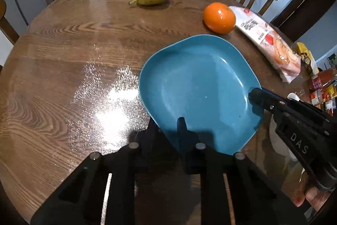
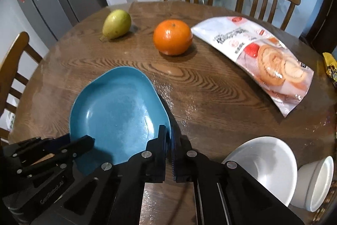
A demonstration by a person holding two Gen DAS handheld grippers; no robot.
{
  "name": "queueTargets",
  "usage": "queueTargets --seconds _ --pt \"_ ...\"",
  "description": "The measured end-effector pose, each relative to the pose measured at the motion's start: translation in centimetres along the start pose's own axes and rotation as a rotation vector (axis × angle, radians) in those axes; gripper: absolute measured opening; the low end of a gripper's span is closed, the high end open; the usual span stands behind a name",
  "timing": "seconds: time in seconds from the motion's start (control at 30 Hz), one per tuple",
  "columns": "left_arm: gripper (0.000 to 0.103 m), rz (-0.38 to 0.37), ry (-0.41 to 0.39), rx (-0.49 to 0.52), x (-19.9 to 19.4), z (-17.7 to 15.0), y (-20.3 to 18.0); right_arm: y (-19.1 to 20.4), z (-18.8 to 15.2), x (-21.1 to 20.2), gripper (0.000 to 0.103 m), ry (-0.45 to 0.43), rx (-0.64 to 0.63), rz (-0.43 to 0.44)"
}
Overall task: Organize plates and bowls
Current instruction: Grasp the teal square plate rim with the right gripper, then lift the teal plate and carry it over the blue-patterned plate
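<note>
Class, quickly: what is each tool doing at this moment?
Left tool: closed on the near rim of the blue plate.
Right tool: closed on the plate's right rim.

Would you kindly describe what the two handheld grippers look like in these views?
Both are matte black plastic tools. Each has two flat slotted fingers joined by linkage bars with round silver pins. The right gripper carries raised "DAS" lettering on its body, and the left gripper has faint lettering along its side, too blurred to read. No cables or sleeves show.
</note>
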State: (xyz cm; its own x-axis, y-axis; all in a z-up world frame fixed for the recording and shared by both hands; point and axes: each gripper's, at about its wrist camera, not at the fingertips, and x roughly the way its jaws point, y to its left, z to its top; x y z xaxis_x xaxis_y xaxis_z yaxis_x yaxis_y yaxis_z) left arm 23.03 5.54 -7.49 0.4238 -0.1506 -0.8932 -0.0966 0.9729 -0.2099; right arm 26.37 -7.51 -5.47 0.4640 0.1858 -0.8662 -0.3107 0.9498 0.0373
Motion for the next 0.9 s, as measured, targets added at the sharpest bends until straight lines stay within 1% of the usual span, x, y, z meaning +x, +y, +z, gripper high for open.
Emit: queueTargets --seconds 0.17,0.33,0.43,0.57,0.77,0.9 --pt "0.017 -0.011 -0.052 -0.003 -2.0 0.1 0.1 0.1 0.4 -1.6 0.005 -0.029 -0.011 0.01" --pt "0.016 -0.006 -0.077 0.003 -3.6 0.0 0.2 0.6 0.4 -2.9 0.005 -0.062 -0.007 0.031" --pt "0.016 -0.01 -0.093 0.013 -4.8 -0.6 0.4 0.8 0.0 -4.3 0.005 -0.09 0.004 0.06" --pt "0.016 -0.013 -0.116 0.026 -6.6 -1.9 0.2 1.3 -1.6 -6.8 0.005 -0.127 0.002 0.087" --pt "0.016 -0.004 -0.163 0.051 -9.9 -5.4 -0.1 1.7 -4.7 -10.0 0.005 -0.174 0.02 0.125" --pt "0.016 0.012 -0.189 0.05 -11.6 -7.3 -0.2 2.7 -7.0 -12.1 0.005 -0.203 -0.013 0.123"
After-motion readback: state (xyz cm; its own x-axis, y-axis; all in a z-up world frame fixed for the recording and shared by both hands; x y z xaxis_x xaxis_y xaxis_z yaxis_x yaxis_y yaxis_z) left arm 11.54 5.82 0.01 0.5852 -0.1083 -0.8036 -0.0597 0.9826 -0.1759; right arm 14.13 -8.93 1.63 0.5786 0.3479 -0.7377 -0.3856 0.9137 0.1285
